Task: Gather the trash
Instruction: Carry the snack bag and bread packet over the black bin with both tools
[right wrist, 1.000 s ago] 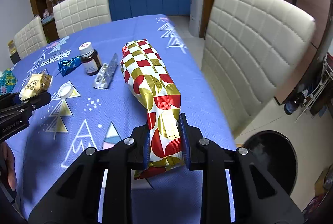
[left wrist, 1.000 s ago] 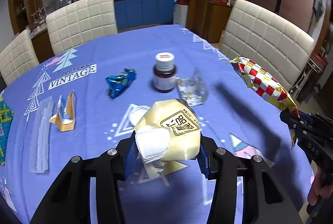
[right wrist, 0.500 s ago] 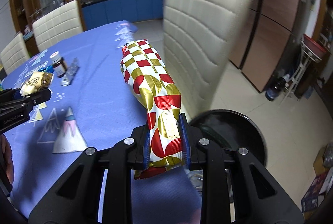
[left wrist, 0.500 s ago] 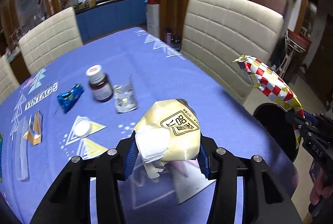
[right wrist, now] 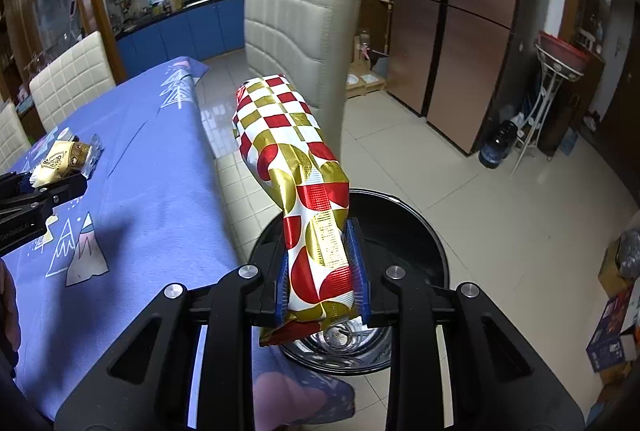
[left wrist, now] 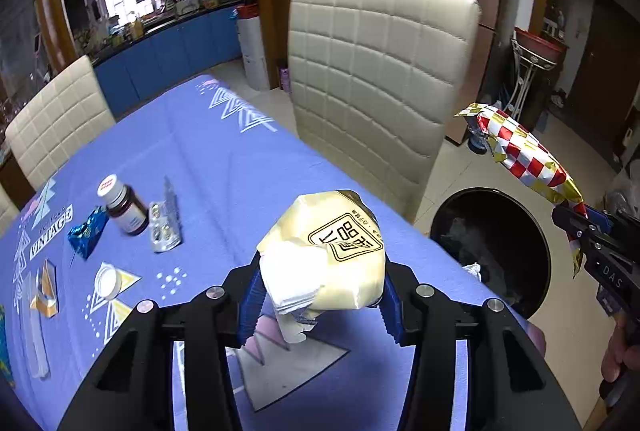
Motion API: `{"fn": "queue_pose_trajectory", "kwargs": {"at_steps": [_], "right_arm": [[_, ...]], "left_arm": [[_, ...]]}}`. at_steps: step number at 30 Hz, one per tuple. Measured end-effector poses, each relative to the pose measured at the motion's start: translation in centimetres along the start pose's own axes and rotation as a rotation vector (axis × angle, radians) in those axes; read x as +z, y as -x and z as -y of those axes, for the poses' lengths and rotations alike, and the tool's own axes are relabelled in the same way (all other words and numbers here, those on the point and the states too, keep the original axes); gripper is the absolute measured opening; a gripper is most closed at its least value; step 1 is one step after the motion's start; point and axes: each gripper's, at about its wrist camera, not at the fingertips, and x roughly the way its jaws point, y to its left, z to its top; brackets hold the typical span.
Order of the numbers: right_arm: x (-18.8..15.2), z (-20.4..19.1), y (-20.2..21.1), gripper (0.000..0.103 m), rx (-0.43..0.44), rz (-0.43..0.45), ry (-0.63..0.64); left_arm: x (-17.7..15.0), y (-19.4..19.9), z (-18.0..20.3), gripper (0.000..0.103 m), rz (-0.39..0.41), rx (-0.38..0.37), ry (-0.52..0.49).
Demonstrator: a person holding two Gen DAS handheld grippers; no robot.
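Right claw, jaws easing open, grips checkered wrapper above black bin; left claw clamps yellow packet at nine o'clock.

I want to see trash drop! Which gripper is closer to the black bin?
Right. The right gripper hangs over the bin; the left gripper is above the table.

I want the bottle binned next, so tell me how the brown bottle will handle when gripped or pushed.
The brown bottle looks rigid, glass or hard plastic, so it should not crush. Standing tall on a narrow base, it may tip if pushed high, and its round body would then likely roll. Its glossy wall may be slippery.
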Motion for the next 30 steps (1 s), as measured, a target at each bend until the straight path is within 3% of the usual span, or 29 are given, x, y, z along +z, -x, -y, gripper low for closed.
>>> {"fn": "queue_pose_trajectory", "kwargs": {"at_steps": [30], "right_arm": [[-1.0,5.4,0.5,0.029,-0.002,0.014,-0.077]], "left_arm": [[2.3,-1.3,7.4,0.049,0.009,-0.061,-0.115]]}}
